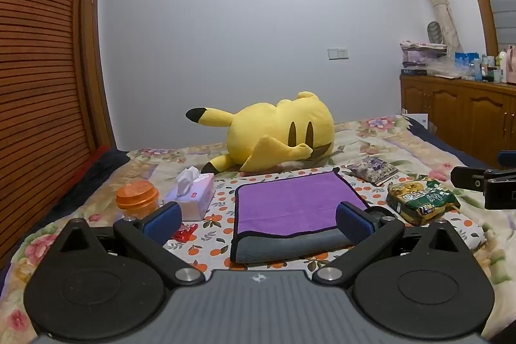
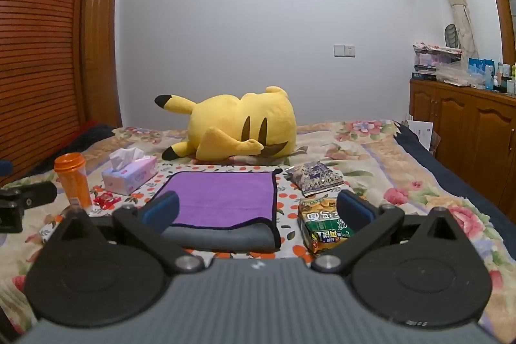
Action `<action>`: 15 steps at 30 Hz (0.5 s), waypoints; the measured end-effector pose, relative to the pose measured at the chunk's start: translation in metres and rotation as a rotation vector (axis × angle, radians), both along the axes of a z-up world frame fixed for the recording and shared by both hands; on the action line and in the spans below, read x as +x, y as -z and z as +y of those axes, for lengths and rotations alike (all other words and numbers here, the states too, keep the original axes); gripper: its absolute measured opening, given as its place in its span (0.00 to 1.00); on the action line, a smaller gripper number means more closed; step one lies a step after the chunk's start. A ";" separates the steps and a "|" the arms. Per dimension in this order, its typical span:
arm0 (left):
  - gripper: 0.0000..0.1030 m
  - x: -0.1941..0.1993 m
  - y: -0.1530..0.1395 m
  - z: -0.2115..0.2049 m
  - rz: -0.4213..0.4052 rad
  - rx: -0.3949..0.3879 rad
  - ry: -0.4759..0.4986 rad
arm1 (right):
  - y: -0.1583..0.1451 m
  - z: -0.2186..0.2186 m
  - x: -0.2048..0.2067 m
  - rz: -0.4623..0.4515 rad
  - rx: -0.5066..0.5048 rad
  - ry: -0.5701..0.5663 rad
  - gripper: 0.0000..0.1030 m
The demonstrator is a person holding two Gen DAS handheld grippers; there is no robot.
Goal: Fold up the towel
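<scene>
Towel [image 1: 290, 202] folded once on the bed — purple face up, grey underside rolled at the near edge, just ahead of both grippers.

Left gripper [image 1: 258, 216] and right gripper [image 2: 258, 210] each stand with jaws wide apart, nothing between the pads. One towel lies on the orange-print cloth [image 1: 222, 202], its long axis running left to right, fold edge toward the grippers. To the left: one red candy wrapper [image 1: 184, 231], one orange jar [image 1: 137, 195], one tissue box [image 1: 191, 194]. To the right: one green snack bag [image 2: 324, 224] — partly hidden behind the right gripper's right finger — and one purple packet [image 2: 314, 178] beyond it. Farthest, one yellow plush toy [image 1: 277, 131] lies on its side.
</scene>
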State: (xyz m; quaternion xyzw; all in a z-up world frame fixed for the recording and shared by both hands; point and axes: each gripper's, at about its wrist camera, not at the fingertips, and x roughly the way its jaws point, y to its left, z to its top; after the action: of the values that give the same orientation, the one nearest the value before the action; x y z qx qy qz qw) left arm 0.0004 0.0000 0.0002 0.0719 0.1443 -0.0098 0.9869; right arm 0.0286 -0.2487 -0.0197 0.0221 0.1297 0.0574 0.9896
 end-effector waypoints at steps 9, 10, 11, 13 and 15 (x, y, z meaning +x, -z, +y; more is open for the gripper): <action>1.00 0.000 0.000 0.000 -0.006 -0.001 0.002 | 0.000 -0.001 -0.001 -0.005 0.002 -0.001 1.00; 1.00 0.000 0.000 0.000 -0.007 -0.001 0.002 | 0.000 -0.001 -0.001 -0.005 0.003 -0.001 1.00; 1.00 0.000 0.000 0.000 -0.006 -0.002 0.002 | 0.000 -0.001 -0.001 -0.005 0.003 -0.001 1.00; 1.00 0.000 0.000 0.000 -0.006 -0.002 0.002 | 0.000 -0.001 -0.001 -0.006 0.003 0.000 1.00; 1.00 0.000 0.000 0.000 -0.006 -0.001 0.003 | 0.000 -0.001 -0.001 -0.006 0.003 -0.001 1.00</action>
State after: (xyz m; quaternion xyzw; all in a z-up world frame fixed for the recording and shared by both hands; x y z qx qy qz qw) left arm 0.0004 0.0002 0.0001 0.0714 0.1412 -0.0111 0.9873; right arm 0.0275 -0.2495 -0.0197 0.0235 0.1265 0.0580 0.9900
